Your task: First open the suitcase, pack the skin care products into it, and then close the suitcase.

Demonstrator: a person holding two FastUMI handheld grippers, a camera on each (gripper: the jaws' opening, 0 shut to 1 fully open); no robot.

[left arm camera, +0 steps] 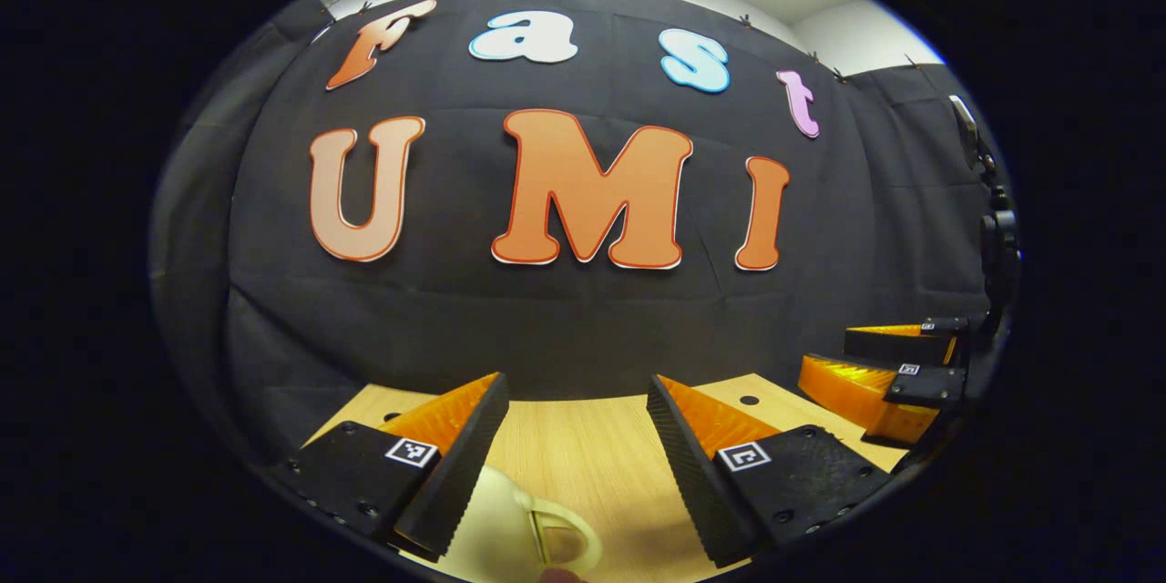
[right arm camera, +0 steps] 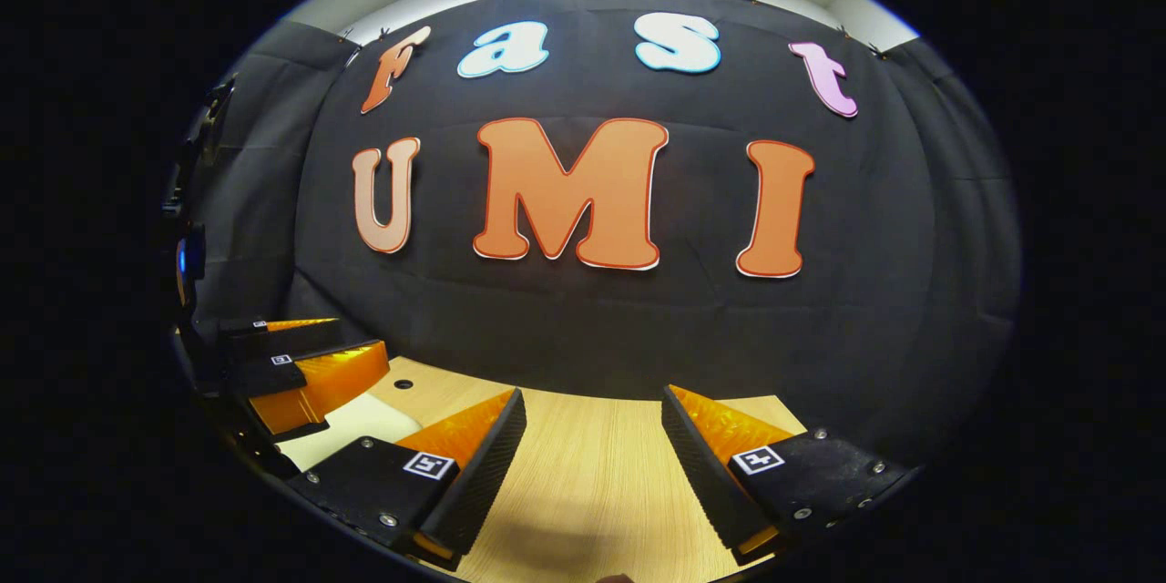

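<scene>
Over the wooden table [right arm camera: 592,483], both the left gripper [left arm camera: 578,424] and right gripper [right arm camera: 592,433] hover spread apart.

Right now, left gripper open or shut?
Open. In the left gripper view the left gripper has its fingers spread wide, bare table between them, nothing held.

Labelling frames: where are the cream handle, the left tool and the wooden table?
cream handle [left arm camera: 557,536]: left gripper view, its loop.
left tool [left arm camera: 578,410]: left gripper view, between fingertips.
wooden table [right arm camera: 592,474]: right gripper view, bare top.
</scene>
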